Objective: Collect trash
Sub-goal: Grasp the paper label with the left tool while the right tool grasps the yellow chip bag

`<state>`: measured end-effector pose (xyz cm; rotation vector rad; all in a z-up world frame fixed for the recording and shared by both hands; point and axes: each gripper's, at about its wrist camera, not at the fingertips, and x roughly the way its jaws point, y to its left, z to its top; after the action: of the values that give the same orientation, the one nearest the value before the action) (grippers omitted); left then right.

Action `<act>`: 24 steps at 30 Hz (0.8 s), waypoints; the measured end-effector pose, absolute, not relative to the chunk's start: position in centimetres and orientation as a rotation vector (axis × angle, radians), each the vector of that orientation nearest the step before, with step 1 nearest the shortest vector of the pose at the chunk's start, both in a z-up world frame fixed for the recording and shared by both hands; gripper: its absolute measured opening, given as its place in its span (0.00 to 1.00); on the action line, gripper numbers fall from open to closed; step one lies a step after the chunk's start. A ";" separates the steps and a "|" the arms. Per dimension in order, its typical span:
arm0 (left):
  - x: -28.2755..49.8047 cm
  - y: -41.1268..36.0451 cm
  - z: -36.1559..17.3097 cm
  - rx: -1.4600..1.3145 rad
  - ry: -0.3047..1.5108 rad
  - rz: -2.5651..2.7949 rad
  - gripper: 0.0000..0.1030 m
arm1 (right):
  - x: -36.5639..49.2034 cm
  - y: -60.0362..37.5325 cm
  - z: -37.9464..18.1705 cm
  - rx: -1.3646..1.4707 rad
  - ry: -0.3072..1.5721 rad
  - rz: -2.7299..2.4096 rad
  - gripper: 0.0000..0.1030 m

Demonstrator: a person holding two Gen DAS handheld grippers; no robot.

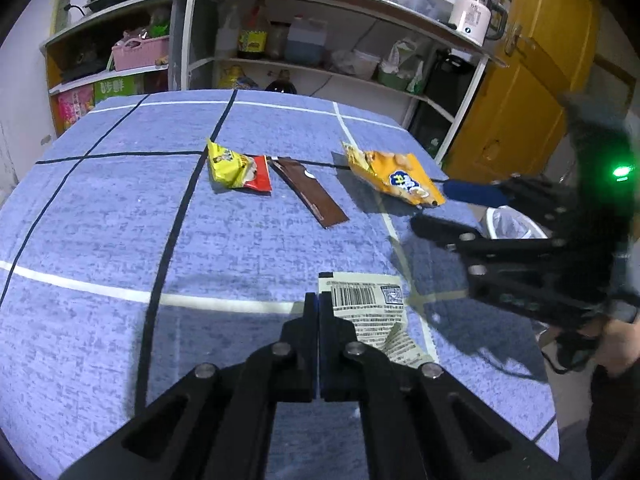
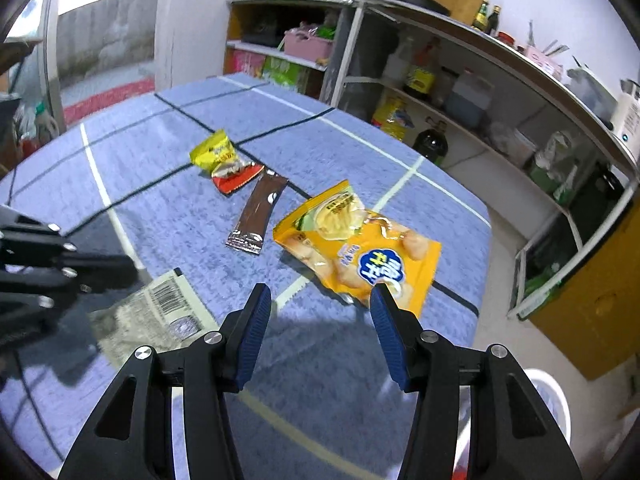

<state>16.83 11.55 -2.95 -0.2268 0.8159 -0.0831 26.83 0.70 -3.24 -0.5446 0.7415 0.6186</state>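
Several wrappers lie on the blue tablecloth [image 1: 100, 220]. My left gripper [image 1: 319, 300] is shut at the left edge of a white barcode wrapper [image 1: 368, 304], which lies mostly flat; the same wrapper [image 2: 160, 312] shows beside the left gripper [image 2: 134, 270] in the right wrist view. An orange snack bag [image 1: 400, 180] [image 2: 360, 252] lies near the table's right edge. My right gripper [image 2: 319, 294] [image 1: 444, 210] is open just short of that bag, with nothing between its blue pads. A brown wrapper [image 1: 308, 192] [image 2: 260, 212] and a yellow and red wrapper [image 1: 236, 168] [image 2: 220, 160] lie farther off.
A white bin [image 1: 512, 224] [image 2: 548, 400] stands on the floor by the table's right edge. Metal shelves [image 1: 320, 60] with bottles, boxes and pans run behind the table. A yellow cabinet [image 1: 520, 100] stands at the right. A hand [image 1: 616, 340] holds the right gripper.
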 end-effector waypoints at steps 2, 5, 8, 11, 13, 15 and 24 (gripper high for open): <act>16.6 12.1 -2.7 -0.240 0.807 -0.100 0.00 | 27.3 1.2 -3.8 -0.555 0.746 0.614 0.51; 16.4 12.7 -2.5 -0.261 0.796 -0.120 0.00 | 28.3 1.8 -4.3 -0.559 0.760 0.605 0.51; 16.4 13.5 -2.5 -0.287 0.794 -0.128 0.00 | 29.0 2.4 -4.6 -0.549 0.770 0.598 0.49; 16.4 14.0 -2.7 -0.319 0.798 -0.141 0.07 | 29.8 2.8 -4.9 -0.528 0.801 0.586 0.22; 16.3 13.8 -2.7 -0.325 0.798 -0.154 0.29 | 30.1 2.7 -4.8 -0.516 0.813 0.580 0.09; 16.1 13.4 -2.7 -0.330 0.795 -0.177 0.45 | 30.0 2.4 -4.4 -0.491 0.810 0.578 0.06; 16.3 8.9 -3.3 -0.208 0.858 -0.235 0.61 | 28.2 0.6 -1.6 -0.447 0.770 0.589 0.06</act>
<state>16.29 8.94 -3.32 -0.2085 0.8575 -0.2347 28.21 0.61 -1.62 -0.4467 0.7699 0.5891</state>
